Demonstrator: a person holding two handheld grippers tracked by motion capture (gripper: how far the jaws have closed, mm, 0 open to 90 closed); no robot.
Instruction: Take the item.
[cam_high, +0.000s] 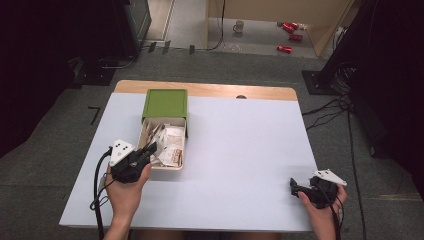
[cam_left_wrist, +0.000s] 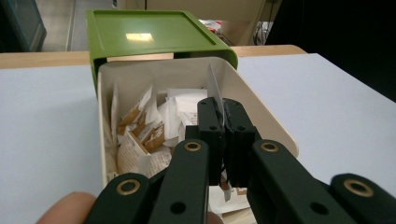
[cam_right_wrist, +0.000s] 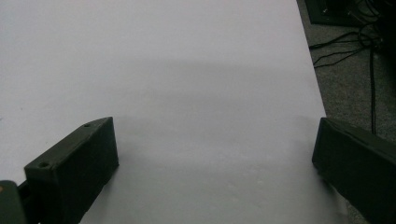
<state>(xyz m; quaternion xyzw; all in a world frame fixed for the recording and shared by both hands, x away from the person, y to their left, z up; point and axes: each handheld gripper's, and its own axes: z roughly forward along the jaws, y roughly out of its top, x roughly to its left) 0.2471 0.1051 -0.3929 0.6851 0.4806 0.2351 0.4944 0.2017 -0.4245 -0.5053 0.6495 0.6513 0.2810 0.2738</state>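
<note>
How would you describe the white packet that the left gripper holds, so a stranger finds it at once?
On the pale table, find the green box with its cream drawer pulled out. Above the drawer, the left gripper pinches one thin white packet; it stands upright on edge, while the others lie piled inside.

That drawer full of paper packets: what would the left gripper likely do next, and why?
Probably lift slightly up and back. The left gripper is shut on a thin white packet standing upright above the open drawer, so raising it should clear the rim.

Beyond the desk (cam_high: 240, 150), red cans (cam_high: 288, 31) and a mug (cam_high: 239, 26) lie on the far floor; black cables (cam_high: 330, 107) trail across grey carpet at right.
</note>
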